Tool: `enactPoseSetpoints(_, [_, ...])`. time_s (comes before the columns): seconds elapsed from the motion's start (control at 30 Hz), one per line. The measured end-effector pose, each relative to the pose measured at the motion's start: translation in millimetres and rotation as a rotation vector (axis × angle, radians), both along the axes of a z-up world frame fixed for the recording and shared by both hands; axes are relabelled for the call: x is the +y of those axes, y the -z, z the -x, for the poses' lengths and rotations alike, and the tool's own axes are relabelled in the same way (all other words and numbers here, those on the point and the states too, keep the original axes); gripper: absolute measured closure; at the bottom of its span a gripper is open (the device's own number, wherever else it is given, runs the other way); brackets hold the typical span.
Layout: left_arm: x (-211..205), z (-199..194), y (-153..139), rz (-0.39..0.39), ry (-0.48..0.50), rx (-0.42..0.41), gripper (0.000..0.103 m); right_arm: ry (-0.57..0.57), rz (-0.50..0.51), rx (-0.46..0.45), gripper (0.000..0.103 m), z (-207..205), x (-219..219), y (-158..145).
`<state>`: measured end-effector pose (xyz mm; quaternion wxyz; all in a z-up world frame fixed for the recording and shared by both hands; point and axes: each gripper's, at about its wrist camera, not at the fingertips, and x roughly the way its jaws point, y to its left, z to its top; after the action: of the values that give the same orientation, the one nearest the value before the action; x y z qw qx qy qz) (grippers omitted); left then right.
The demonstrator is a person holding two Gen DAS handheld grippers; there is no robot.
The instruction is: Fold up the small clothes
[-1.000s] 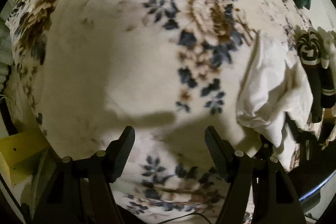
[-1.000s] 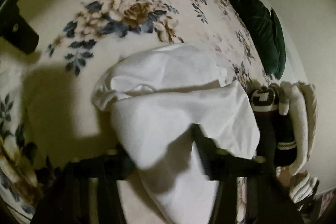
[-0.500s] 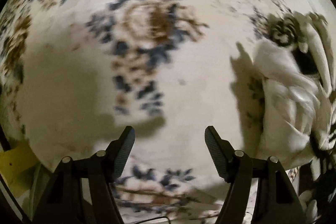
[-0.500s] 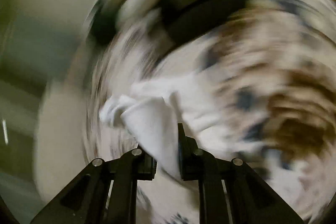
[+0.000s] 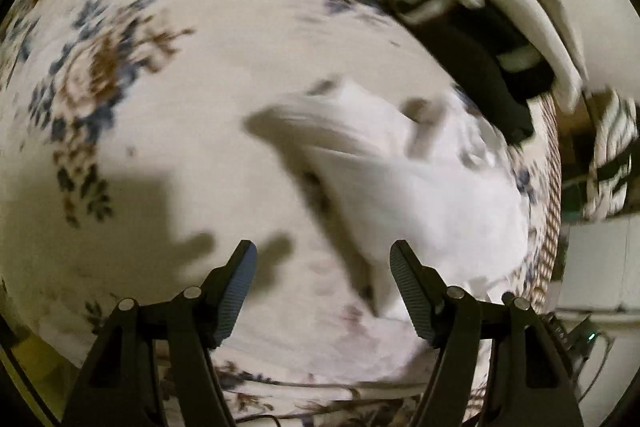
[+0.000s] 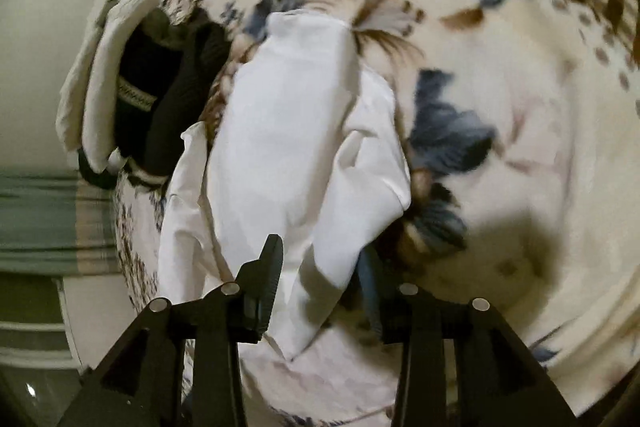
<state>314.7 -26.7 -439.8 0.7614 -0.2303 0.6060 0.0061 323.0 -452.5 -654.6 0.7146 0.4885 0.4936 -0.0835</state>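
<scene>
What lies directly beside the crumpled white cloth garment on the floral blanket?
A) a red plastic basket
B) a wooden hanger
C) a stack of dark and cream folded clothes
C: in the right wrist view, dark and cream folded clothes sit just left of the white cloth garment on the floral blanket.

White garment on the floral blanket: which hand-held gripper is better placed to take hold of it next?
Right. The right hand-held gripper has just been opening with the white garment between its jaws; the left hand-held gripper is open over bare floral blanket.
</scene>
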Motion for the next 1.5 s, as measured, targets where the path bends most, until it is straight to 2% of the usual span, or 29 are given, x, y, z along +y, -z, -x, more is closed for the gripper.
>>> enactPoseSetpoints(0.13, [-55, -17, -6, -0.045, 0.140, -0.029, 0.036, -0.072, 0.057, 0.018, 0.063, 4, -4, -10])
enactPoseSetpoints(0.23, [-93, -49, -28, -0.107, 0.264, -0.147, 0.036, -0.091, 0.102, 0.030, 0.063, 10, -15, -15])
enactPoseSetpoints(0.3, [-112, -73, -31, -0.126, 0.354, -0.179, 0.036, -0.096, 0.122, 0.041, 0.063, 10, -21, -17])
enactPoseSetpoints(0.37, [-129, -96, -21, -0.119, 0.455, -0.160, 0.036, -0.098, 0.145, 0.064, 0.063, 10, -29, -16])
enactPoseSetpoints(0.47, [-149, -116, 12, -0.082, 0.575, -0.050, 0.036, -0.098, 0.155, 0.087, 0.063, 11, -35, -14])
enactPoseSetpoints(0.5, [-150, -118, 22, -0.063, 0.597, -0.028, 0.047, -0.101, 0.162, 0.098, 0.063, 9, -35, -14])
enactPoseSetpoints(0.53, [-146, -117, 28, -0.034, 0.602, -0.024, 0.084, -0.102, 0.160, 0.101, 0.062, 8, -35, -13])
enactPoseSetpoints(0.57, [-138, -114, 29, -0.018, 0.592, -0.020, 0.096, -0.103, 0.158, 0.106, 0.062, 7, -35, -13])
enactPoseSetpoints(0.63, [-112, -103, 23, 0.009, 0.529, -0.063, 0.097, -0.108, 0.164, 0.123, 0.062, 5, -35, -12])
enactPoseSetpoints(0.73, [-64, -81, 17, 0.005, 0.389, -0.070, 0.097, -0.107, 0.161, 0.126, 0.063, 6, -38, -11])
enactPoseSetpoints(0.83, [-2, -53, 32, 0.013, 0.184, -0.005, 0.097, -0.111, 0.168, 0.133, 0.062, 5, -41, -11])
enactPoseSetpoints(0.9, [41, -33, 49, 0.058, 0.006, 0.055, 0.096, -0.116, 0.168, 0.138, 0.062, 4, -43, -11])
enactPoseSetpoints(0.93, [59, -22, 56, 0.110, -0.077, 0.068, 0.093, -0.119, 0.166, 0.139, 0.062, 3, -44, -12])
enactPoseSetpoints(1.0, [75, -10, 60, 0.165, -0.161, 0.075, 0.089, -0.131, 0.163, 0.135, 0.063, 0, -45, -15])
enactPoseSetpoints(1.07, [81, -2, 52, 0.184, -0.210, 0.062, 0.079, -0.145, 0.163, 0.126, 0.062, -5, -45, -21])
enactPoseSetpoints(1.13, [77, -2, 40, 0.165, -0.203, 0.046, 0.063, -0.164, 0.170, 0.112, 0.063, -11, -46, -29])
enactPoseSetpoints(1.23, [53, -13, 10, 0.105, -0.082, -0.036, 0.049, -0.210, 0.190, 0.089, 0.062, -24, -45, -41])
enactPoseSetpoints(1.3, [23, -28, 0, 0.036, 0.055, -0.052, 0.049, -0.225, 0.201, 0.083, 0.062, -31, -43, -46])
enactPoseSetpoints(1.33, [1, -38, -1, -0.022, 0.146, -0.043, 0.049, -0.237, 0.209, 0.081, 0.062, -36, -42, -48])
enactPoseSetpoints(1.4, [-33, -53, 6, -0.084, 0.275, -0.031, 0.049, -0.245, 0.225, 0.090, 0.062, -41, -40, -49])
enactPoseSetpoints(1.43, [-52, -62, 14, -0.164, 0.340, -0.020, 0.049, -0.251, 0.236, 0.099, 0.062, -43, -38, -49])
enactPoseSetpoints(1.5, [-67, -79, 27, -0.282, 0.405, -0.016, 0.049, -0.260, 0.245, 0.114, 0.062, -49, -37, -47])
